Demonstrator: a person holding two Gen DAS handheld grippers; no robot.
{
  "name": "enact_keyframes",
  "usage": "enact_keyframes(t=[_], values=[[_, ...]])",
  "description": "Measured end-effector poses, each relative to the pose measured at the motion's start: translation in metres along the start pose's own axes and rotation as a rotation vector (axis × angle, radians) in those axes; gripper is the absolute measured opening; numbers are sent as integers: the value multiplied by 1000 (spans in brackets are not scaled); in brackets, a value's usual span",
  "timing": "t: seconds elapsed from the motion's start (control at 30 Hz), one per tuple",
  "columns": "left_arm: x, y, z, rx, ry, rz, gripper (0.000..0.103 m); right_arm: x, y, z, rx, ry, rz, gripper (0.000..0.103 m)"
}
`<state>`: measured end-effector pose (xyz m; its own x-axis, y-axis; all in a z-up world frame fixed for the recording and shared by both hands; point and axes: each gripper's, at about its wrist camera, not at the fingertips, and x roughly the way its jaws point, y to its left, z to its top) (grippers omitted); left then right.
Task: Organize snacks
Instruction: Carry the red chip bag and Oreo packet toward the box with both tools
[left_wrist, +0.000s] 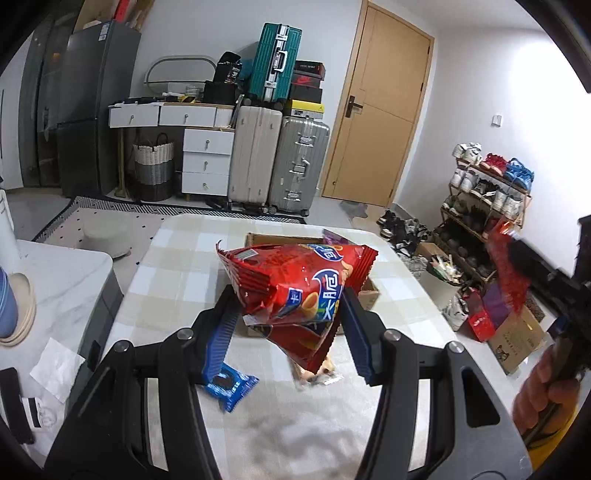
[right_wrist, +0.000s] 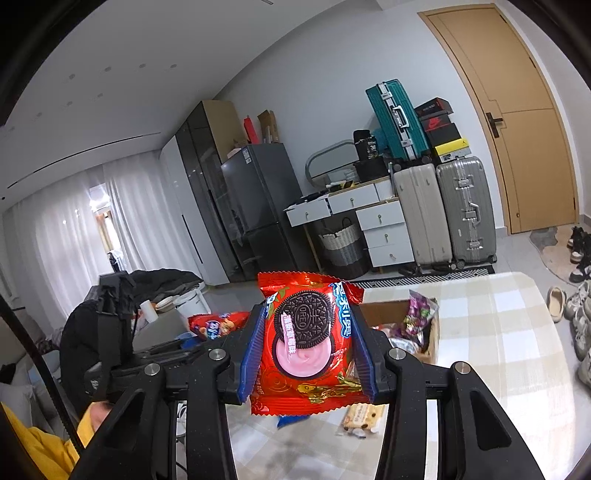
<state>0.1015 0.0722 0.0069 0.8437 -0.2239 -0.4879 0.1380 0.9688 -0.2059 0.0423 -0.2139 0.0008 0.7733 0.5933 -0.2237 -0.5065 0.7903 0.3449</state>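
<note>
A red chip bag (left_wrist: 295, 284) was grasped in the jaws of the left gripper (left_wrist: 291, 325), and a red Oreo pack (right_wrist: 306, 343) in the right gripper (right_wrist: 306, 350), both above the desk (left_wrist: 177, 258). Each should be carried level over the cardboard box (right_wrist: 391, 314) before being released.

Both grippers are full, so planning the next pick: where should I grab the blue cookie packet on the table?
Take the blue cookie packet across its narrow middle, coming straight down from above. It lies flat on the table, so a side approach finds no edge. Its crimped ends are thin and would slip.
</note>
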Motion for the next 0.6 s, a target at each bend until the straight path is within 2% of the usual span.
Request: enact_keyframes(t=[0.13, 0.3, 0.37, 0.47, 0.6], values=[[9, 7, 10, -11, 12, 3, 52, 9, 4, 18, -33, -8, 11, 44], [22, 12, 29, 1, -10, 15, 52, 23, 9, 44, -81, -27, 27, 44], [41, 13, 43, 20, -21, 47, 52, 31, 11, 53, -105, -41, 22, 44], [68, 19, 65, 11, -2, 33, 52, 49, 12, 68, -145, -43, 3, 44], [97, 21, 82, 23, 10, 50, 52, 78, 9, 81, -170, -27, -13, 44]])
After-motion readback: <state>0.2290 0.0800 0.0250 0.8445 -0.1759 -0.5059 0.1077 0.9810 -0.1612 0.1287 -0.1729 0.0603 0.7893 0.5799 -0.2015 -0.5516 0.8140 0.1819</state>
